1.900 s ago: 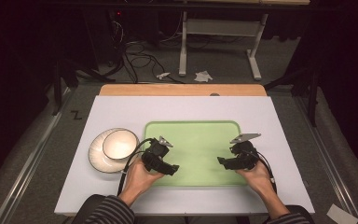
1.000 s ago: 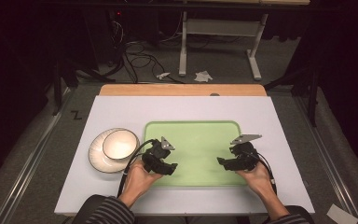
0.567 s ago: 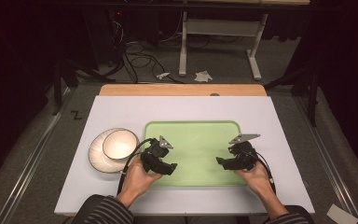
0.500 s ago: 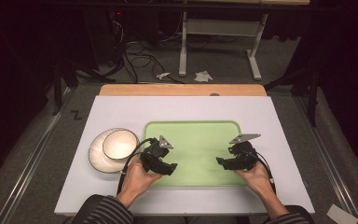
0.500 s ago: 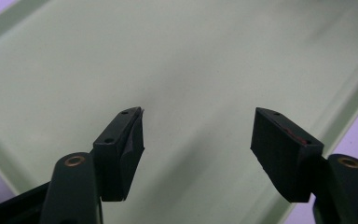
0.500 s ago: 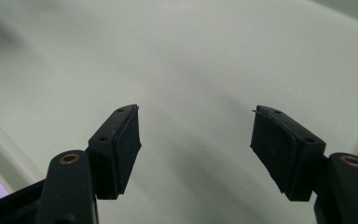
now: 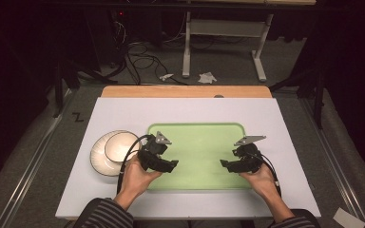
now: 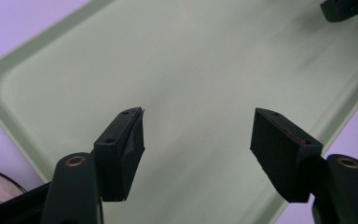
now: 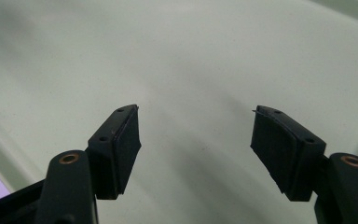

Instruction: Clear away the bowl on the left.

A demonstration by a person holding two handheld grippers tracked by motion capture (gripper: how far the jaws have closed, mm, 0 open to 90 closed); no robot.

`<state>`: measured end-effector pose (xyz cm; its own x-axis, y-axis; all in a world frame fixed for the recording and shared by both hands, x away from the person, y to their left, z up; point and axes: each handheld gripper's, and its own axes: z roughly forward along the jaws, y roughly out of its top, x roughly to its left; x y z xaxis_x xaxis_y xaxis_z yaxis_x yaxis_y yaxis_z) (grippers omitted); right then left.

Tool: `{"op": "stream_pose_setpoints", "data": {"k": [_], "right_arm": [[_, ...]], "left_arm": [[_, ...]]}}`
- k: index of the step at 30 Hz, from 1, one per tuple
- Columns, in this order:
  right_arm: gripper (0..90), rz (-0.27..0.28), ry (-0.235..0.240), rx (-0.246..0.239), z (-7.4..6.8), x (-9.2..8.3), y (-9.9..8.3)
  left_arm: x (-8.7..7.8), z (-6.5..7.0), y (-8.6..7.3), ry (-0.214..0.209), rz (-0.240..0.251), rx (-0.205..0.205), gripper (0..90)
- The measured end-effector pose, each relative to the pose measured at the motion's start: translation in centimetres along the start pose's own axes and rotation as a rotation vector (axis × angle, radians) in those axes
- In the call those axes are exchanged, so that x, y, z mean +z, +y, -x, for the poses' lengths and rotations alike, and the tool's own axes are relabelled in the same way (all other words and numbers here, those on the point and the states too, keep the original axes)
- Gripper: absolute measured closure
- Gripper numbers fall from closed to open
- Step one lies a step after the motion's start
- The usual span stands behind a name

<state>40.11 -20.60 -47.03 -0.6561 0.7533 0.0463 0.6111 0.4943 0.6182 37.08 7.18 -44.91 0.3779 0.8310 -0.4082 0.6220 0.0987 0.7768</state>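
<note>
Since the earlier frames the left gripper [image 7: 171, 166] has lifted slightly over the near-left part of the flat pale-green rectangular plastic tray [image 7: 197, 130], and its jaws have just been opening with nothing between them; the right one hasn't shifted. Everything below is placed relative to the tray. Just off its left edge, on the white tabletop [image 7: 180, 109], sit the stacked white round ceramic plate and bowl [image 7: 109, 152], apart from the tray rim. Left gripper: over the tray's near-left corner, jaws spread wide and empty; in the left gripper view [image 8: 198, 140] the bare tray floor shows between the pads, and a dark curved rim peeks in at the bottom left. Right gripper [image 7: 224, 164]: over the tray's near-right part, jaws equally wide, empty, tray floor between them in the right gripper view [image 9: 196, 137]. Both claws point inward across the tray toward each other. Key relation: the bowl stack lies to the left of and behind the left claw, outside the tray, so the left hand is clearly the nearer one; my read is that it has to swing back left to reach it. The stack is round, so no long axis to line up with. The tray's long axis runs left to right.
</note>
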Motion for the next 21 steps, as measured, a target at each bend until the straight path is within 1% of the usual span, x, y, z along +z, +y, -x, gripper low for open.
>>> {"op": "stream_pose_setpoints", "data": {"k": [2, 4, 6, 7, 9, 10, 12, 13, 14, 17, 20, 21], "right_arm": [[34.2, -0.002, -0.001, -0.002, 0.0, 0.0, 0.0], [34.2, -0.001, 0.0, 0.0, 0.0, 0.0, 0.0], [34.2, 0.003, -0.001, -0.008, 0.1, -0.1, 0.0], [34.2, 0.0, -0.001, -0.008, 0.0, -0.1, 0.0], [34.2, 0.003, -0.004, -0.009, 0.0, -0.1, 0.0], [34.2, 0.0, 0.0, -0.015, 0.0, 0.0, 0.0], [34.2, -0.002, 0.002, -0.017, 0.0, 0.0, 0.0], [34.1, -0.006, 0.001, -0.016, -0.1, 0.1, 0.0], [34.2, -0.003, 0.001, -0.022, 0.0, 0.1, 0.1], [34.2, -0.004, 0.005, -0.019, 0.0, 0.1, 0.1], [34.4, -0.002, 0.006, -0.012, 0.0, 0.1, 0.1], [36.6, 0.004, -0.001, -0.026, -0.1, -0.1, 0.1]], "left_arm": [[-0.1, -0.2, 0.2, 0.008, 0.003, -0.006, 35.8], [-0.4, -0.6, 0.6, 0.02, 0.026, -0.018, 35.9], [-0.5, -0.7, 0.7, 0.022, 0.032, -0.023, 35.9], [-0.7, -0.9, 1.0, 0.029, 0.051, -0.029, 35.9], [-0.8, -1.0, 1.1, 0.029, 0.056, -0.031, 35.9], [-0.9, -1.2, 1.2, 0.03, 0.066, -0.039, 35.9], [-1.0, -1.3, 1.3, 0.032, 0.065, -0.037, 35.9], [-1.0, -1.4, 1.4, 0.034, 0.068, -0.041, 35.9], [-1.1, -1.6, 1.5, 0.037, 0.059, -0.047, 35.7], [-1.1, -2.0, 1.6, 0.044, 0.053, -0.057, 35.2], [-1.3, -2.1, 1.8, 0.048, 0.063, -0.057, 34.8], [-1.7, -2.4, 2.3, 0.055, 0.084, -0.061, 34.7]]}}
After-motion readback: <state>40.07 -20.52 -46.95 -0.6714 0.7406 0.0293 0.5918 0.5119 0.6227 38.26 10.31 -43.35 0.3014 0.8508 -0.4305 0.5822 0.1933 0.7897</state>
